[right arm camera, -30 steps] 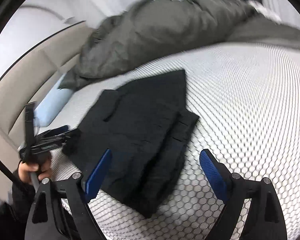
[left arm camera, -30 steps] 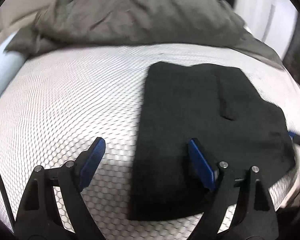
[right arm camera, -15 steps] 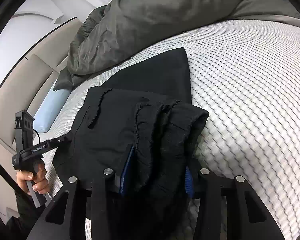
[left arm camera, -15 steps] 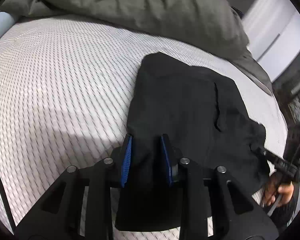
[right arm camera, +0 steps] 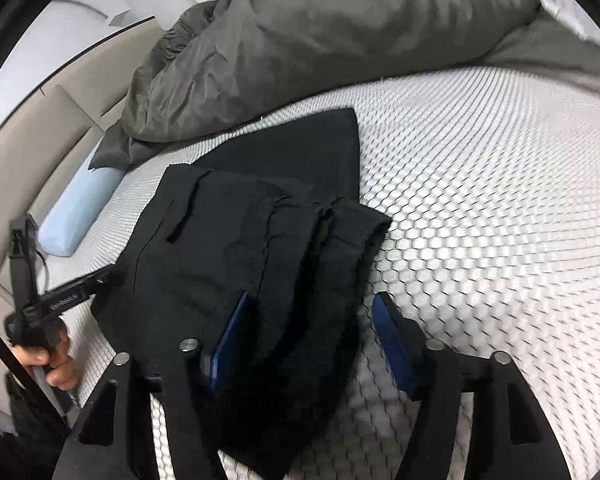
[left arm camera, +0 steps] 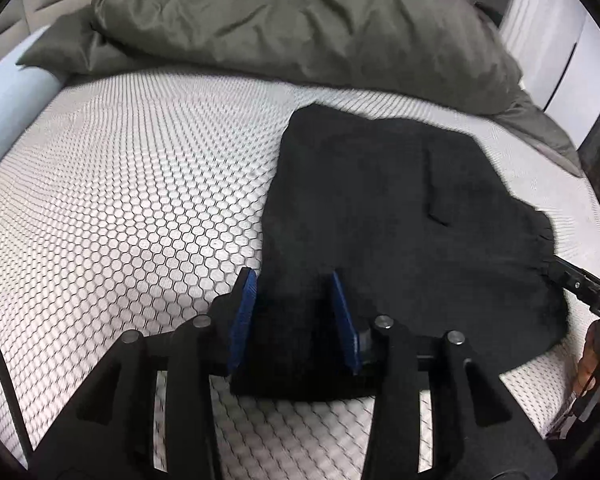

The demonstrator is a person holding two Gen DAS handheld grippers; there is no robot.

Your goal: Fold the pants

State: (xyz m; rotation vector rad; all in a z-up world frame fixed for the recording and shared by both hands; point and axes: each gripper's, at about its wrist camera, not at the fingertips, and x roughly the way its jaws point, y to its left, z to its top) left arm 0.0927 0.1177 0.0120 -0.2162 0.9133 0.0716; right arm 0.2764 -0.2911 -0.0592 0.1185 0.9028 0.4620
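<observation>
The black pants [left arm camera: 396, 216] lie folded on the white honeycomb mattress [left arm camera: 132, 208]. My left gripper [left arm camera: 292, 312] straddles their near left corner, its blue pads [left arm camera: 244, 312] partly apart with cloth between them. In the right wrist view the pants [right arm camera: 228, 240] show a bunched waistband edge at the near right. My right gripper [right arm camera: 312, 336] sits over that edge, its blue pads [right arm camera: 388, 340] well apart, the right one clear of the cloth. The left gripper also shows in the right wrist view [right arm camera: 100, 276], and the right gripper's body at the left view's right edge [left arm camera: 580, 284].
A rumpled olive-grey duvet [left arm camera: 292, 24] is heaped along the far side of the bed. A pale blue pillow [right arm camera: 80, 208] lies by the beige headboard [right arm camera: 40, 148]. White cupboard doors [left arm camera: 556, 40] stand at the far right.
Both grippers closed on the pants' near edge half a second ago. Now both jaws have widened, the right more than the left, and the lifted edge has dropped flatter onto the mattress.
</observation>
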